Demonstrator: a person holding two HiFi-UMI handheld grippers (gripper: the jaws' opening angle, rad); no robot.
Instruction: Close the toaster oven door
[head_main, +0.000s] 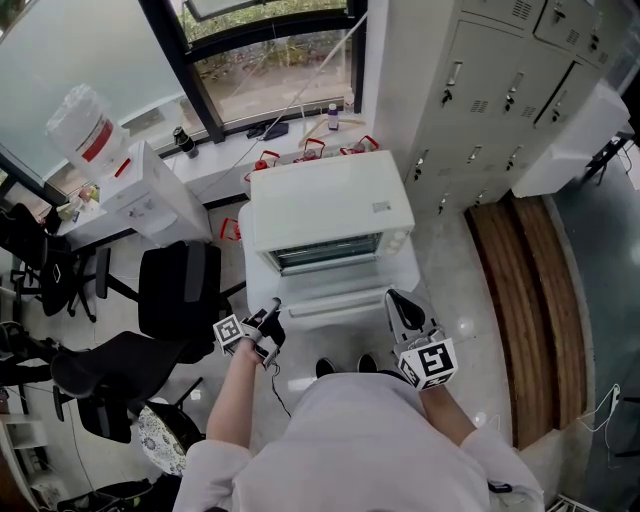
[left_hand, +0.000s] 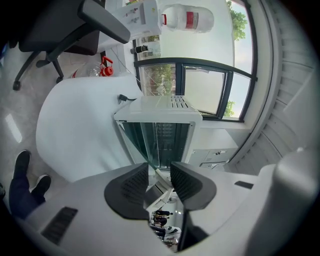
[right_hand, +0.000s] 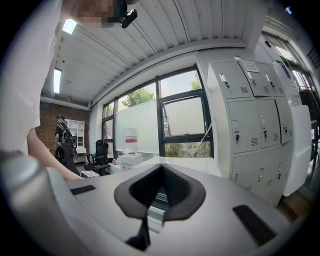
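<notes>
**Head view and both gripper views.** The toaster oven is sitting on the white bench at your 12 o'clock. Its door is hanging open, folded down toward you, and the handle is running along its near edge.

You are holding the left claw at the door's 7 o'clock corner. In the left gripper view its jaws are standing partly apart, the dark pads flanking the handle's left end, which is lying in the gap.

You are holding the right claw at the door's 5 o'clock corner, just beside the handle's right end. Its jaws are meeting at the tips, closed and gripping nothing.

Black office chairs are standing at the oven's 9 o'clock, and grey lockers at its 1 o'clock.
</notes>
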